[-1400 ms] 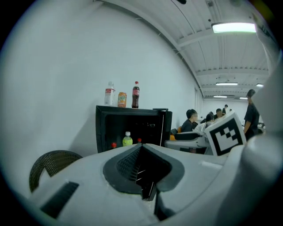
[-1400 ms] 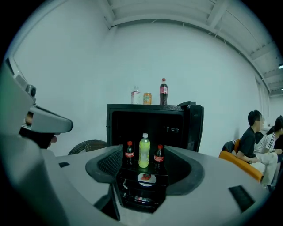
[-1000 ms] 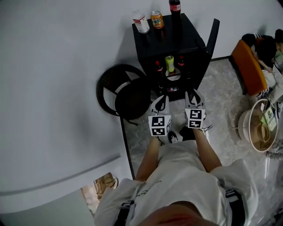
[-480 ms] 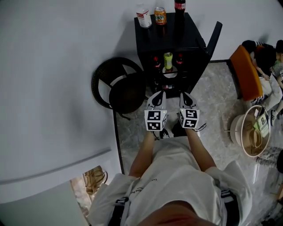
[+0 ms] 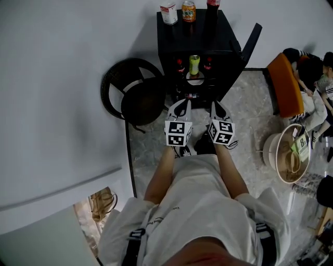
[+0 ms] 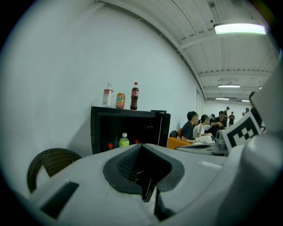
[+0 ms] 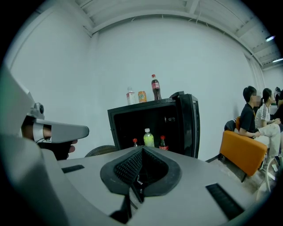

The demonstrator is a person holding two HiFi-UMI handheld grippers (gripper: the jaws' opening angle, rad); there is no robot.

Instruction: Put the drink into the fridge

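A black mini fridge [image 5: 193, 39] stands against the wall with its door [image 5: 250, 44] swung open to the right. Inside it are a green bottle [image 5: 194, 64] and two red-capped dark bottles [image 5: 179, 66]. On its top stand a white bottle [image 5: 168, 12], an orange can [image 5: 188, 10] and a cola bottle [image 5: 212, 4]. My left gripper [image 5: 183, 104] and right gripper [image 5: 214, 105] hang side by side in front of the fridge, short of it. Both are shut with nothing between the jaws. The right gripper view shows the green bottle [image 7: 148, 137] straight ahead.
A dark wicker chair [image 5: 136, 101] stands left of the fridge, close to my left gripper. To the right, people sit on an orange seat [image 5: 283, 85], and a round pale basket [image 5: 286, 150] stands on the tiled floor. A white wall runs along the left.
The right gripper's marker cube has rolled a little. Both grippers stay side by side before the fridge, and the head view has shifted slightly.
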